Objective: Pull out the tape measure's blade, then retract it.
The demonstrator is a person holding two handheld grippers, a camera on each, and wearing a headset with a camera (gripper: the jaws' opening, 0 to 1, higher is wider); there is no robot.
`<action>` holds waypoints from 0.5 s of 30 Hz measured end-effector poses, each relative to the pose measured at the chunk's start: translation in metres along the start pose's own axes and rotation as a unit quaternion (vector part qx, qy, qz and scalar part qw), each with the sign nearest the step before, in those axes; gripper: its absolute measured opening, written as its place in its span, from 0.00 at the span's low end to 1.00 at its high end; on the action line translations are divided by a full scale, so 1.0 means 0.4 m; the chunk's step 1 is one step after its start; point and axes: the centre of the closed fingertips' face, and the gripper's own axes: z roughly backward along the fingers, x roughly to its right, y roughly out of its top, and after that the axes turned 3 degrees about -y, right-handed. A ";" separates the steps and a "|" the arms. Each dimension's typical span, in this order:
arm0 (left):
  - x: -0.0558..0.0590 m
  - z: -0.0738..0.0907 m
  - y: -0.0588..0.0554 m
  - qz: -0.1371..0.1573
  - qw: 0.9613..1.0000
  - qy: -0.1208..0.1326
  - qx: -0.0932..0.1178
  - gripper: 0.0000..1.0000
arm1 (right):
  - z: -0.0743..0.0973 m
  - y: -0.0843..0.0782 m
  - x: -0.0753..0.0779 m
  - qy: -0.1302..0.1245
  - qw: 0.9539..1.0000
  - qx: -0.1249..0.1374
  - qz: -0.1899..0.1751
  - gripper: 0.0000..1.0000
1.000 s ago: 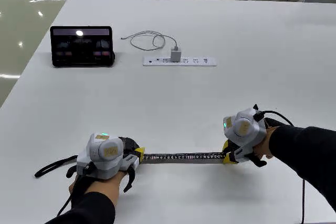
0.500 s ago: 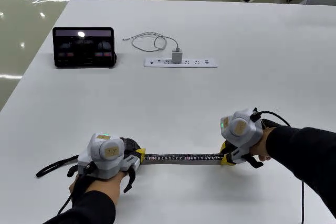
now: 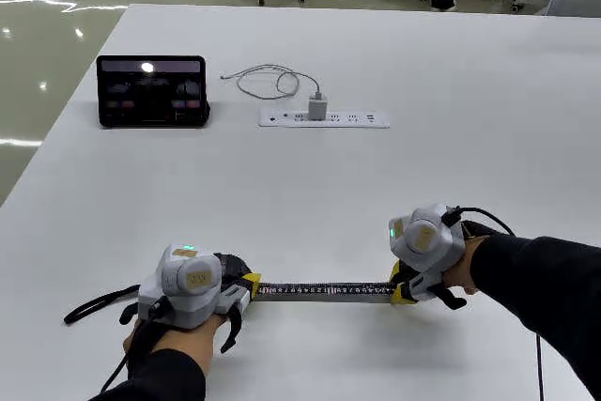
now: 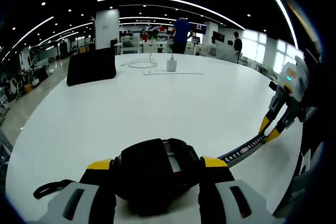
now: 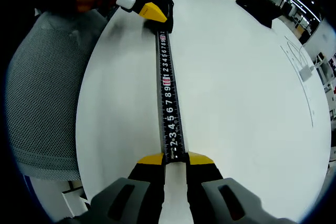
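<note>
1. Gripping the tape measure case (image 4: 157, 174) is the left tool (image 3: 246, 286), jaws closed against its two sides; the case sits on the worktop (image 3: 376, 194), near left.
2. Right tool (image 5: 176, 159): jaws pinched nearly together on the free end of the blade (image 5: 168, 98), yellow tips on either side of it, near right.
3. Blade is out and lies flat on the worktop, stretched straight between the two tools. Its long axis runs left-right along the near edge.
4. Key relation: the case lies directly left of the right tool, in line with the blade. Left tool is on the case; right tool is the one on the blade end.
5. Judgement: pull-out looks done or close to it. Retracting calls for the right tool to travel left along that same line toward the case, keeping the blade from kinking or snapping back.
6. Writing: black blade with white numerals, 2 to 9 readable in the right gripper view, then a red mark and smaller numbers beyond. No brand readable on the case.
7. Far left: dark tablet (image 3: 152, 89); white power strip (image 3: 324, 118) with a charger plugged in, well apart from the work. No labels legible.
</note>
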 end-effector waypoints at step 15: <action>0.000 0.001 0.000 0.002 1.000 0.000 -0.002 0.60 | -0.009 0.018 0.002 -0.002 1.000 -0.009 -0.001 0.11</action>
